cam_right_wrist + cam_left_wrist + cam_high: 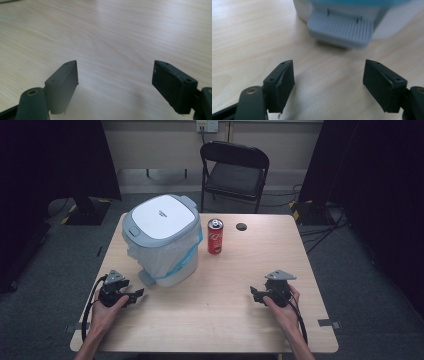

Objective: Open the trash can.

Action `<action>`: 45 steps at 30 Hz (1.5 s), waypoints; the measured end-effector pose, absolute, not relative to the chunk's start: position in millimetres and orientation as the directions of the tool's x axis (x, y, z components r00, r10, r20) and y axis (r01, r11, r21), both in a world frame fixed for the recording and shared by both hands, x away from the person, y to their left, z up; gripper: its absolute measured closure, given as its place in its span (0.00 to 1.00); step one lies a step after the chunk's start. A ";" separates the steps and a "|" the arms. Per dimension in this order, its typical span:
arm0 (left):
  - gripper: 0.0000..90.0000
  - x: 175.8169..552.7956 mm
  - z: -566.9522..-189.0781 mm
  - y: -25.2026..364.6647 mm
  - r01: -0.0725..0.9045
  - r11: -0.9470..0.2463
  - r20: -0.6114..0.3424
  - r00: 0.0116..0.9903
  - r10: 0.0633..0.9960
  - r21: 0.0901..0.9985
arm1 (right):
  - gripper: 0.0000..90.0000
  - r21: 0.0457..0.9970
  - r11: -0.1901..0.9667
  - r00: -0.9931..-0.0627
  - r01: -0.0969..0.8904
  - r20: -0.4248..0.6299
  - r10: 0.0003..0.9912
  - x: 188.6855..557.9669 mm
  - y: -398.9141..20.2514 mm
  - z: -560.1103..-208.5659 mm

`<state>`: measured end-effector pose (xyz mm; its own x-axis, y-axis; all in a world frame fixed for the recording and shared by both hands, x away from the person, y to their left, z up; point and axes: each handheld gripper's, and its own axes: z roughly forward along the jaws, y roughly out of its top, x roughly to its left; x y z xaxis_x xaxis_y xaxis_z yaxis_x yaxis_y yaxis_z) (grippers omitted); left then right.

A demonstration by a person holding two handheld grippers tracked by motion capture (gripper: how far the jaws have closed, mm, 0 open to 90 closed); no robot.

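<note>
A white pedal bin [162, 237] with a grey-rimmed lid and a plastic liner stands at the table's back left. Its grey foot pedal [146, 278] sticks out toward the near side. A red drink can [215, 236] stands upright just right of the bin. My left gripper [138, 294] rests low at the near left, open and empty, pointing right toward the pedal. In the left gripper view the pedal [342, 31] lies a short way ahead of the gripper [328, 81]. My right gripper [253, 294] sits at the near right, open, over bare wood [115, 82].
The wooden table [220, 320] has a small dark round cap [242, 226] near its back edge. A black folding chair [234, 172] stands behind the table. Dark stands and cables lie on the floor at both back corners.
</note>
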<state>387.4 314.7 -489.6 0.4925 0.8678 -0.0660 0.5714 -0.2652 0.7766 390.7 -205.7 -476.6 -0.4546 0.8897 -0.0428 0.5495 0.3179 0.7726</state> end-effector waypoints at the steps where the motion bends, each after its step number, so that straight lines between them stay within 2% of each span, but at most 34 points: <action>1: 0.30 391.1 -484.9 314.8 0.562 -0.245 -0.074 0.484 0.872 0.790 | 0.25 0.796 0.315 -0.464 0.517 -0.049 0.885 392.0 -196.3 -472.0; 9: 0.30 412.0 -478.5 310.4 0.536 -0.216 -0.095 0.494 0.864 0.816 | 0.25 0.788 0.320 -0.510 0.526 -0.009 0.860 411.3 -167.8 -464.2; 11: 0.30 419.2 -481.2 307.2 0.541 -0.201 -0.125 0.505 0.854 0.816 | 0.25 0.794 0.310 -0.507 0.523 -0.002 0.862 414.9 -164.7 -465.6; 20: 0.32 424.8 -487.8 296.7 0.527 -0.214 -0.128 0.537 0.834 0.822 | 0.25 0.795 0.286 -0.494 0.536 0.020 0.869 423.6 -164.7 -472.3; 24: 0.33 421.6 -488.9 294.8 0.504 -0.231 -0.105 0.553 0.827 0.832 | 0.26 0.812 0.254 -0.502 0.526 0.055 0.863 424.3 -164.8 -470.6; 32: 0.35 405.0 -485.9 285.3 0.505 -0.271 -0.110 0.603 0.790 0.820 | 0.26 0.823 0.263 -0.522 0.503 0.047 0.852 431.0 -153.3 -461.9; 35: 0.35 398.3 -483.5 278.6 0.487 -0.303 -0.064 0.603 0.795 0.819 | 0.26 0.833 0.267 -0.560 0.485 0.061 0.826 432.9 -145.2 -458.3; 41: 0.34 387.8 -483.4 272.7 0.484 -0.308 -0.075 0.622 0.779 0.819 | 0.26 0.847 0.267 -0.578 0.459 0.057 0.814 436.0 -131.5 -452.1; 45: 0.38 379.0 -484.3 266.3 0.476 -0.306 -0.090 0.644 0.759 0.825 | 0.26 0.843 0.278 -0.585 0.460 0.053 0.809 439.7 -123.7 -449.1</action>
<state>379.0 266.3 -484.3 0.6444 0.7593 -0.0904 0.4761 -0.3059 0.8245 439.7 -123.7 -449.1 -0.5852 0.8092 0.0527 0.4603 0.2779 0.8431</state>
